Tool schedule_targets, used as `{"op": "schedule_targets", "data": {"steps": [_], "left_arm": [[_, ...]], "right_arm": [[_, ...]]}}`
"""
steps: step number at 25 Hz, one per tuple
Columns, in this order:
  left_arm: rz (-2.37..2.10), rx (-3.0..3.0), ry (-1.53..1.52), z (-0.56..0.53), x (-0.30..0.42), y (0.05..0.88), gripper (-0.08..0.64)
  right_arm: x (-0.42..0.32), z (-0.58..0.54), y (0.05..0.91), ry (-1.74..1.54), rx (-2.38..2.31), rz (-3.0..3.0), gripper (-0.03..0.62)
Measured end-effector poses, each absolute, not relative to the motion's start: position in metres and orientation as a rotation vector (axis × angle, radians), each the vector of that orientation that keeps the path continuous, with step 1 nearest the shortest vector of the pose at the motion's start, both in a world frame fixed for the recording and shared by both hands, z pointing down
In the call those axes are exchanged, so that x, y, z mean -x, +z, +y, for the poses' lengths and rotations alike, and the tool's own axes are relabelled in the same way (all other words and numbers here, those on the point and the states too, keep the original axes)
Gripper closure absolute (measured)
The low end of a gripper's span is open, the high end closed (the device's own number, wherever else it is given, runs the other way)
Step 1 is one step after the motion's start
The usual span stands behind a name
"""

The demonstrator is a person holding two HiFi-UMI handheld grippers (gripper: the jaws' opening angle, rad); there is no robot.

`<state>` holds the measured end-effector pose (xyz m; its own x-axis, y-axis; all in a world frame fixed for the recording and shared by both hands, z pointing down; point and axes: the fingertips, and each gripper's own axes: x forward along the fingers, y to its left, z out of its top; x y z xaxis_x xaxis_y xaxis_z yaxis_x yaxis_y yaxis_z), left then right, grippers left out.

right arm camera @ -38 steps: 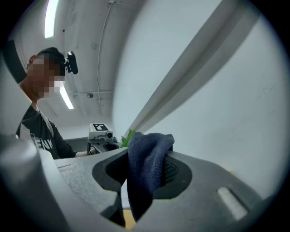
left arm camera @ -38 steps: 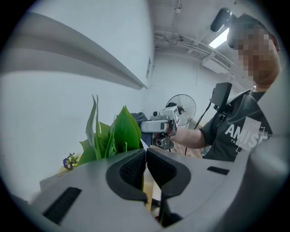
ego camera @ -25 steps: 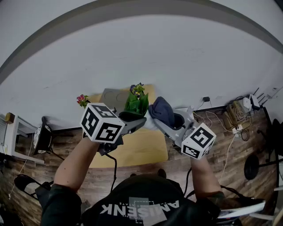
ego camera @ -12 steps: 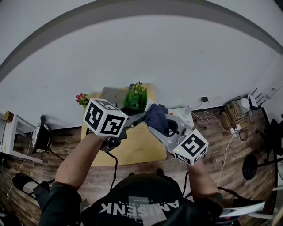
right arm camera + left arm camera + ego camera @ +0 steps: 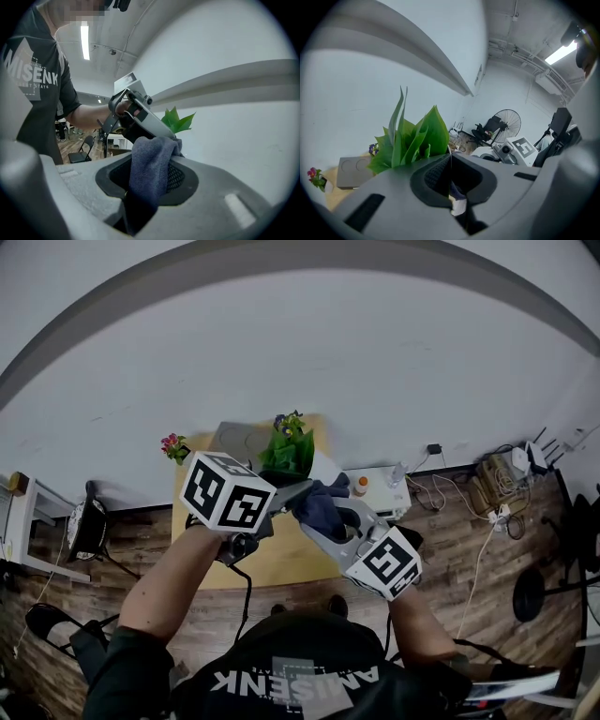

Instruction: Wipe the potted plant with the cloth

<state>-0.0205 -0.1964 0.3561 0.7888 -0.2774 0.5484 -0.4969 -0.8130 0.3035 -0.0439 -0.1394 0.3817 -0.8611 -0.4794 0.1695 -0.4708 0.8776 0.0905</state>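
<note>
The potted plant (image 5: 289, 452) has broad green leaves and small purple flowers; it stands at the back of the wooden table (image 5: 281, 563). My left gripper (image 5: 302, 489) reaches to the foot of the leaves and is shut, with a thin leaf edge (image 5: 451, 157) pinched between its pads. The leaves (image 5: 417, 138) rise just behind its left jaw. My right gripper (image 5: 317, 517) is shut on a dark blue cloth (image 5: 324, 502), which bulges out of its jaws (image 5: 152, 161) and meets the left gripper's tip (image 5: 161, 131). The plant's leaf tips (image 5: 178, 123) show just past it.
A grey board (image 5: 238, 442) lies on the table left of the plant, and a small pink flower pot (image 5: 173, 448) stands at its far left corner. A white cabinet (image 5: 377, 486) with a bottle sits to the right. Cables (image 5: 497, 482) lie on the floor, and a chair (image 5: 89, 532) stands at the left.
My right gripper has carried the cloth left and down, from beside the plant to the left gripper's tip. The left gripper has stayed at the leaves.
</note>
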Motion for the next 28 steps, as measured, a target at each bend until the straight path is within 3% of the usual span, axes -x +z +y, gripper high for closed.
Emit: {"op": "schedule_targets", "data": {"steps": [15, 28], "left_arm": [[-0.611, -2.528, 0.636, -0.19, 0.026, 0.354, 0.554], [-0.667, -2.504, 0.541, -0.194, 0.05, 0.348, 0.555]], "right_arm": [[0.066, -0.138, 0.414, 0.013, -0.627, -2.838, 0.466], [0.035, -0.163, 0.439, 0.129, -0.721, -2.786, 0.466]]}}
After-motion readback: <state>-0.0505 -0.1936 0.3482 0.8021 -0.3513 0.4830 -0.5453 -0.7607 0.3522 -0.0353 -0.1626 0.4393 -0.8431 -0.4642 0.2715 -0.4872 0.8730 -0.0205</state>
